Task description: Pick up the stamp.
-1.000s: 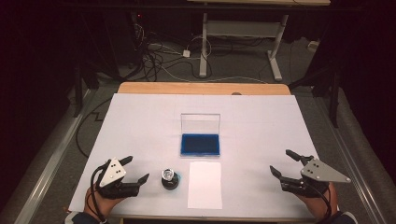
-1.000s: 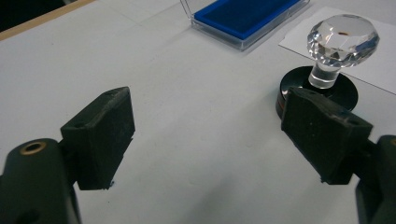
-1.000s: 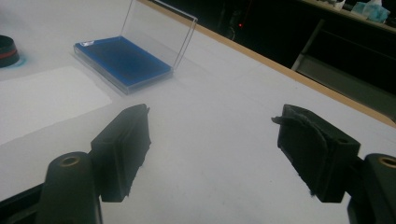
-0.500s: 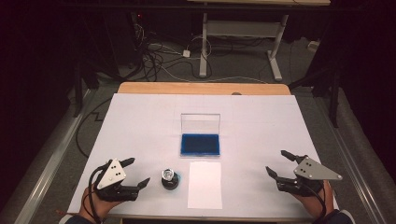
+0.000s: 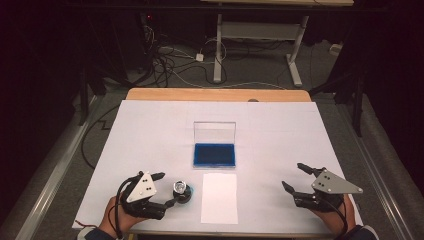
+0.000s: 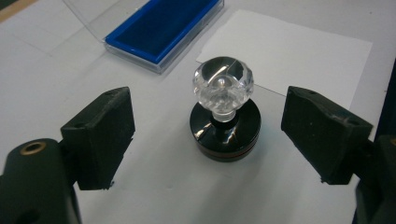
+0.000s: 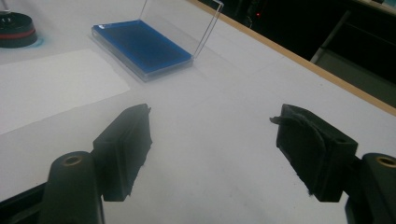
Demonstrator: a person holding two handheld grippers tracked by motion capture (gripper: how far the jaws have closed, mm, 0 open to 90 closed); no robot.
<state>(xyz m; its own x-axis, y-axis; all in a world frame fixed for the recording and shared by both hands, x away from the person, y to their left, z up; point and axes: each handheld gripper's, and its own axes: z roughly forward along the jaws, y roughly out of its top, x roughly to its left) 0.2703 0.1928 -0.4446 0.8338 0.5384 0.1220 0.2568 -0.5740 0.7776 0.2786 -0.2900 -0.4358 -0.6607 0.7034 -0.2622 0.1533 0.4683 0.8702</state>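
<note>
- The stamp (image 5: 182, 191) (black round base, clear faceted knob on top) stands upright near the front edge of the white table cover (image 5: 150, 130), a bit left of the middle.
- The left gripper (image 6: 208, 140) has its jaws spread wide on either side of the stamp, neither pad touching it, so it's released, nothing grabbed. In the high view it sits at (image 5: 162, 190), right by the front edge.
- Just to the right of the stamp lies a blank sheet of paper (image 5: 219, 197), flat, reaching almost to the front edge.
- Behind the paper, about mid-table, is the blue ink pad (image 5: 215, 154) in its clear case, with the lid (image 5: 214, 133) standing up at the back.
- The right gripper (image 5: 295, 177) is well apart from all that, toward the front right corner. Jaws gaping, only bare table cover between them (image 7: 212, 140).
</note>
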